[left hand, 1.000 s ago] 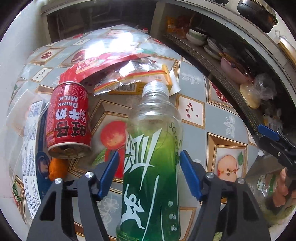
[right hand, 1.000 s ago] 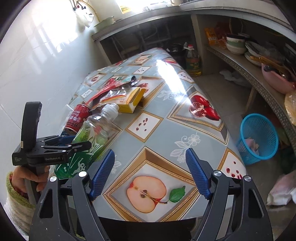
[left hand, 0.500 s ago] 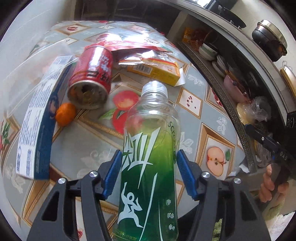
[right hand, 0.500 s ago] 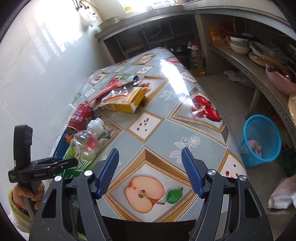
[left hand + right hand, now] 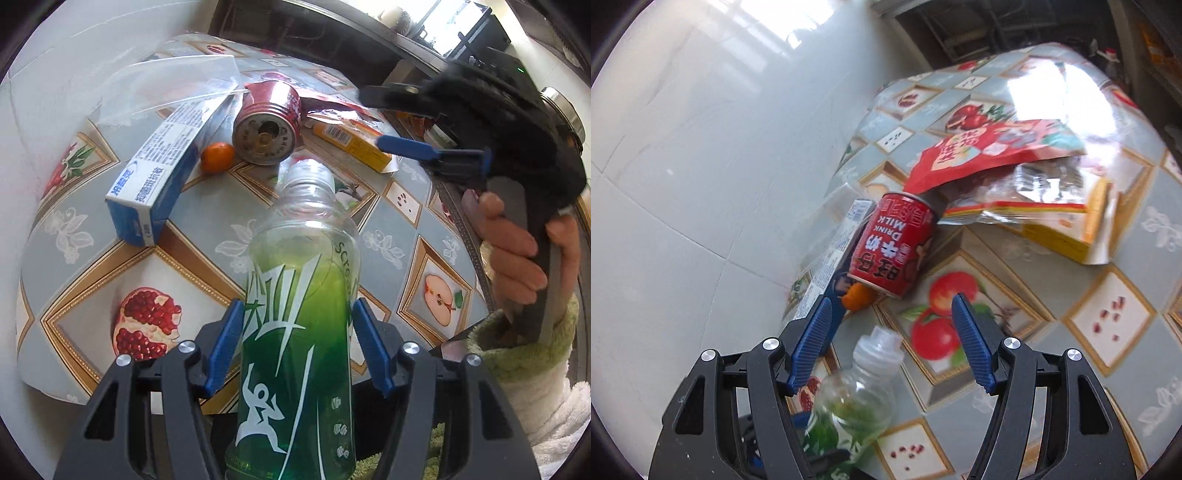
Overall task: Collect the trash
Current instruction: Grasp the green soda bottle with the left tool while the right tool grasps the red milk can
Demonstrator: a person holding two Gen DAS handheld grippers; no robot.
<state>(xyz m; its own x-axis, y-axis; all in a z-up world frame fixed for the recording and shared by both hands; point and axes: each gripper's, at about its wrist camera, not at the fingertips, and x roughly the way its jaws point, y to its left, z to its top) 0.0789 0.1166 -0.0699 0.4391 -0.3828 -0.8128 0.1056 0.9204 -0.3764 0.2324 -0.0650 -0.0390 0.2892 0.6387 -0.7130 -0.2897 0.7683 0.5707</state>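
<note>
Trash covers the far half of my table [image 5: 207, 254]: a red can [image 5: 895, 245] on its side, a blue-and-white box [image 5: 166, 170] just beside it at nine o'clock, a small orange fruit [image 5: 217, 157] between them, a red wrapper [image 5: 993, 149] and a yellow box [image 5: 1067, 229] toward one and two o'clock. My left gripper [image 5: 297, 347] tilts downward and clamps the green bottle [image 5: 299, 332] at its middle, cap pointing to twelve. My right gripper [image 5: 892, 341], in my right hand [image 5: 517, 251], tilts down with the can at twelve o'clock; its jaws have just been closing, stand apart and hold nothing, the bottle's cap passing below them.
</note>
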